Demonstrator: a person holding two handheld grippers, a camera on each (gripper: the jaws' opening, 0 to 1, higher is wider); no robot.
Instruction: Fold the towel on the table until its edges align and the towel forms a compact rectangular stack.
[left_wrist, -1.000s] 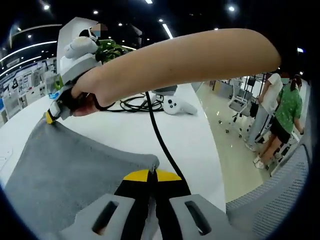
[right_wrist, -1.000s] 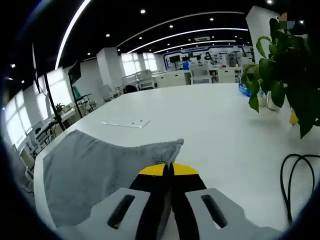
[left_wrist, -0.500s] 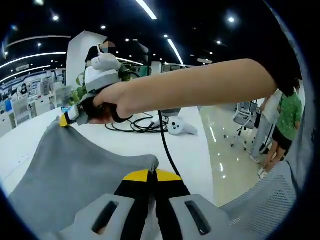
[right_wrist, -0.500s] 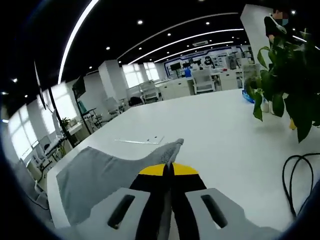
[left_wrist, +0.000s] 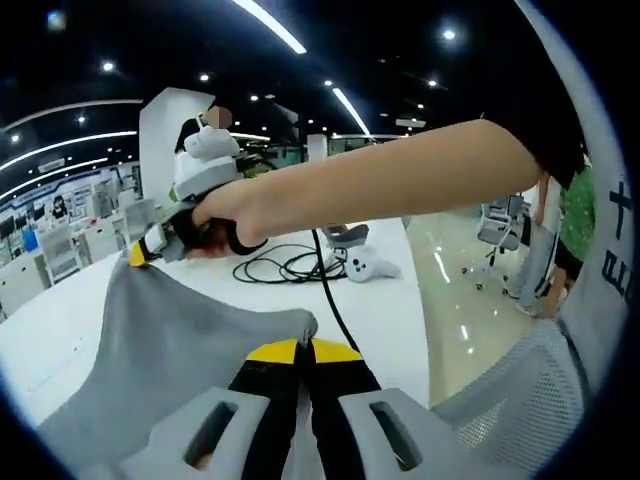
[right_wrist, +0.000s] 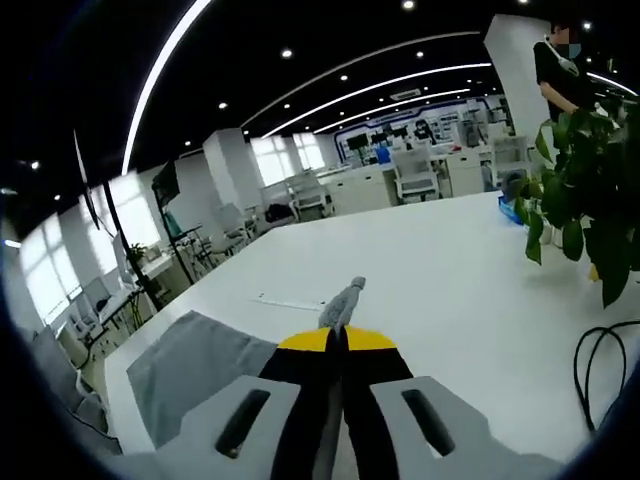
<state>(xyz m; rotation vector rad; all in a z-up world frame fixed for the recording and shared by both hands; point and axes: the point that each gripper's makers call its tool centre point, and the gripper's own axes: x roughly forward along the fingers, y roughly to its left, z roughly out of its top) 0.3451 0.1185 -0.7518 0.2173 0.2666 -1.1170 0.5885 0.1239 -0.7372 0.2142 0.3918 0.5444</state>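
Left tongs (left_wrist: 304, 347) clamped on grey towel (left_wrist: 170, 345) corner, cloth lifted off white bench (left_wrist: 385, 305). Right tongs (right_wrist: 338, 335) clamped on another towel corner, raised; remaining cloth lying at bench's near edge. Black cable (left_wrist: 290, 266), white controller (left_wrist: 368, 267) behind, plant (right_wrist: 583, 205) beside.

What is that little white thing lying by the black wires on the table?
Look at the big white table in the left gripper view, past the grey towel. Beside the loops of black cable lies a small white game-style controller. It is smooth, curved and white, while the cable is thin and black.
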